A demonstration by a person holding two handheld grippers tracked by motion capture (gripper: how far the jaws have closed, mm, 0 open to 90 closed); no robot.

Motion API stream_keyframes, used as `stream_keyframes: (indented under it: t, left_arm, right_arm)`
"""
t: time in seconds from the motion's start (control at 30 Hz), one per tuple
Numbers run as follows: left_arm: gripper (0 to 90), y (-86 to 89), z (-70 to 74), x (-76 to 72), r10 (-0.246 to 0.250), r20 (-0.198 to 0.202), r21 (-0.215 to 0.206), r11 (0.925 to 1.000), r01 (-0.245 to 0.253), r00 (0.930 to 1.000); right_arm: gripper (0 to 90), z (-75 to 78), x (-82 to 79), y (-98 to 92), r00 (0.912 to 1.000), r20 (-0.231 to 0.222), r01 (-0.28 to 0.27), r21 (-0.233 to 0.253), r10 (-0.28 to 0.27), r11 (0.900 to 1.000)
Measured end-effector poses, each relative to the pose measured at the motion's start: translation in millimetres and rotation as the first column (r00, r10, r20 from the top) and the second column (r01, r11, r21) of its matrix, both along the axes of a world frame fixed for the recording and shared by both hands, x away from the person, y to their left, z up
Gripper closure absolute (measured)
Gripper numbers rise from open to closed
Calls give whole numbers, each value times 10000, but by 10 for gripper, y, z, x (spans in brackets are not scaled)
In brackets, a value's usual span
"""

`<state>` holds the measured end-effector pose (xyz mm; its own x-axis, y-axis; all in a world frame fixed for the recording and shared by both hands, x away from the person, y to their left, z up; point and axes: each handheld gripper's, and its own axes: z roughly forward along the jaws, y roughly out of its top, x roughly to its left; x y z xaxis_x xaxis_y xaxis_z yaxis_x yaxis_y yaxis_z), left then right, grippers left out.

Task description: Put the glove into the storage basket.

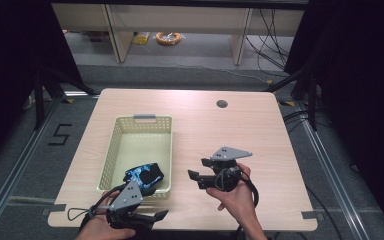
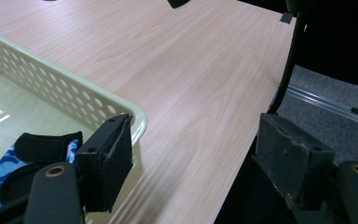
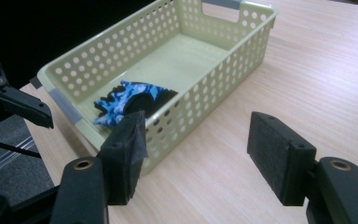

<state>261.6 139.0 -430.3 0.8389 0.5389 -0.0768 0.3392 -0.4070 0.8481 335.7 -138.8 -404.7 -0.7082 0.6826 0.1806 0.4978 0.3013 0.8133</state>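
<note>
Blue-camo cloth item [image 1: 144, 175] lies in basket [image 1: 130, 124] at its near end, by bench's near-left edge. L gripper [image 1: 152, 218] nearer, just beside basket; R gripper [image 1: 196, 178] farther. Both jaws wide open, empty.

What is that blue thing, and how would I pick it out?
On the wooden table stands a pale perforated basket, left of centre. In its near end, by the left gripper, lies a crumpled cloth item. Its blue camouflage pattern with black trim marks it out.
</note>
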Motion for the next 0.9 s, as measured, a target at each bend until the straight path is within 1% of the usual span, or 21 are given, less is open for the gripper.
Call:
stream_keyframes:
  t: [0.03,0.07,0.1,0.17,0.2,0.23,0.27,0.33,0.4,0.47,0.5,0.53,0.57,0.6,0.63,0.73,0.77,0.8,0.83,0.87,0.9]
  left_arm:
    - [261,-9,-16,-5,-10,-66,-52,10000,10,10000]
    - [260,-15,-30,-7,-82,-8,-5,10000,82,10000]
    - [256,-26,-45,-18,-1,-87,22,10000,1,10000]
    - [247,-40,-70,-28,-17,-43,61,10000,17,10000]
    - [240,-49,-81,-34,-98,-51,-22,10000,98,9999]
    - [238,-52,-86,-50,-52,-7,17,10000,52,10000]
    - [235,-50,-92,-54,-153,159,91,9998,151,9998]
    - [223,-62,-125,-71,-169,138,20,9999,169,9998]
    - [218,-55,-155,-61,-352,126,7,9994,352,9993]
    - [211,-60,-186,-72,-255,-30,-22,9997,255,9997]
    - [208,-57,-194,-72,-326,39,52,9995,326,9995]
    - [205,-55,-211,-70,-407,120,62,9992,407,9991]
    - [200,-57,-219,-92,-365,-198,32,9993,365,9991]
    - [195,-57,-234,-98,-449,-44,51,9990,450,9990]
    - [191,-62,-249,-116,-474,-135,-26,9989,473,9988]
    - [185,-67,-297,-149,-501,-148,-54,9987,501,9986]
    - [183,-51,-305,-148,-613,-108,280,9977,615,9981]
    - [181,-63,-337,-169,-466,-262,104,9988,469,9986]
    - [181,-65,-357,-178,-526,-212,158,9985,529,9984]
    - [181,-59,-379,-184,-548,-297,291,9980,557,9981]
    - [181,-59,-404,-188,-599,-262,243,9979,605,9979]
  right_arm:
    - [382,-27,-7,-17,9999,127,-34,52,34,10000]
    - [381,-35,-37,-30,9999,-163,31,143,-29,9999]
    - [380,-68,-29,-48,9999,79,-117,245,115,9996]
    - [376,-110,-53,-79,10000,48,-53,466,51,9989]
    - [373,-126,-43,-107,9996,220,-196,159,193,9997]
    - [370,-137,-62,-115,10000,-37,-45,247,46,9997]
    - [368,-161,-56,-130,10000,29,-57,270,56,9996]
    - [365,-188,-77,-163,10000,-31,-32,337,33,9994]
    - [360,-217,-82,-193,9999,126,-102,267,98,9996]
    - [357,-236,-121,-215,9998,-186,105,422,-98,9991]
    - [354,-252,-113,-233,9999,-125,-23,443,29,9990]
    - [352,-273,-103,-252,9997,226,-141,354,133,9993]
    - [351,-283,-121,-262,10000,-6,-11,484,12,9988]
    - [349,-294,-144,-264,9999,-155,66,602,-57,9982]
    - [347,-316,-140,-283,10000,-34,3,582,-1,9983]
    - [340,-361,-179,-306,9997,-252,35,590,-20,9983]
    - [339,-387,-182,-310,9997,-238,24,642,-9,9979]
    - [338,-403,-183,-319,9998,-191,-40,580,51,9983]
    - [335,-409,-209,-314,9991,-416,136,619,-110,9980]
    - [334,-421,-194,-334,9998,-179,-67,451,75,9990]
    - [333,-441,-201,-327,9998,-200,-65,628,77,9980]
